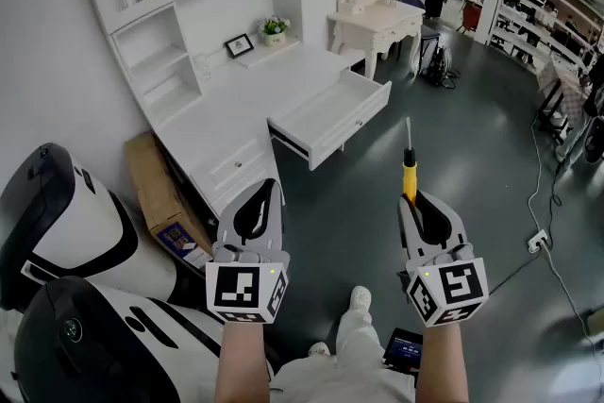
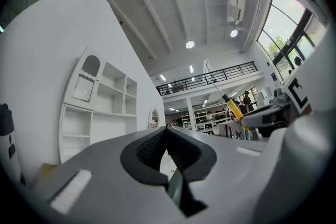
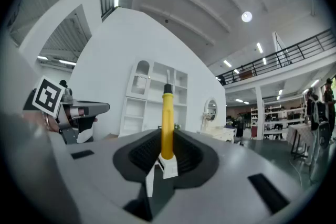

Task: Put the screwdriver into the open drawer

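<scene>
A screwdriver [image 1: 410,173] with a yellow handle and a thin metal shaft sticks out forward from my right gripper [image 1: 410,199], which is shut on the handle's base. In the right gripper view the handle [image 3: 167,113] rises upright between the dark pads. The open white drawer [image 1: 330,118] juts out from the white desk [image 1: 283,75] ahead and to the left, well beyond the screwdriver's tip. My left gripper [image 1: 265,188] is held level beside the right one, shut with nothing in it [image 2: 167,131]. The left gripper view shows the screwdriver [image 2: 233,108] off to its right.
A cardboard box [image 1: 160,189] leans by the desk's left end. A white and black machine [image 1: 57,231] fills the lower left. A small plant [image 1: 275,30] and picture frame [image 1: 239,44] stand on the desk. A white dressing table [image 1: 377,22] stands behind. A cable [image 1: 557,231] runs over the grey floor.
</scene>
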The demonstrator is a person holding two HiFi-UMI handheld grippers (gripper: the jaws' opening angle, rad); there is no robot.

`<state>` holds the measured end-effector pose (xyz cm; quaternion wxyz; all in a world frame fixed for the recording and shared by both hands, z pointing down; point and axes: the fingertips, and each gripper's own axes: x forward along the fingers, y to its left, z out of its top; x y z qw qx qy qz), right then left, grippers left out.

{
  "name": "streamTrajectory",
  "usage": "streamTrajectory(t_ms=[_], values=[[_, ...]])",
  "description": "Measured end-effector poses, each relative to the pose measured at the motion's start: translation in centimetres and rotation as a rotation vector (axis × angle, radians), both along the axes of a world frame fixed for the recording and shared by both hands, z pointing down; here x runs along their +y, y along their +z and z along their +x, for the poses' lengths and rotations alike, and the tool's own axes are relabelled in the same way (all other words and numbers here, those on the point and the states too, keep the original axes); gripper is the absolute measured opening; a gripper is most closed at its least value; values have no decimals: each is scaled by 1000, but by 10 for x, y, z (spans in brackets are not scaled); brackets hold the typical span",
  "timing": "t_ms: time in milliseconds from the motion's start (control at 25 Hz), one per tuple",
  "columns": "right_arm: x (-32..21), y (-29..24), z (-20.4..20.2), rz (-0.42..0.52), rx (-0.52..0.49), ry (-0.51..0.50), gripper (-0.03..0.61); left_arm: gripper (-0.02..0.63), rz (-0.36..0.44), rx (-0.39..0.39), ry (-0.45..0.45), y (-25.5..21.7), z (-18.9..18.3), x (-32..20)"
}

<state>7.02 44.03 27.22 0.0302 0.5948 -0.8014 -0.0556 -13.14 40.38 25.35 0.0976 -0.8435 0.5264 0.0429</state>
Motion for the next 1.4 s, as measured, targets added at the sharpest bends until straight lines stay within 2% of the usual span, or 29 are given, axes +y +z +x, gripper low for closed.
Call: streamTrajectory(t_ms=[240, 480, 680, 960, 1400], values=[[12, 0, -2, 21, 33, 14, 74, 9, 45, -37, -12, -8, -3, 12], [6, 4, 1, 6, 29, 20, 74, 9, 42, -30, -27, -7, -6, 7], [-10, 4, 5, 5, -14, 11, 74, 9, 27, -27, -34, -1, -6, -10], [-61, 10, 17, -21, -8, 2, 74, 9, 20, -28, -50, 3, 4, -55], [-179, 16, 52, -54, -26, -42, 74, 9, -9, -49, -86, 9, 39, -159]])
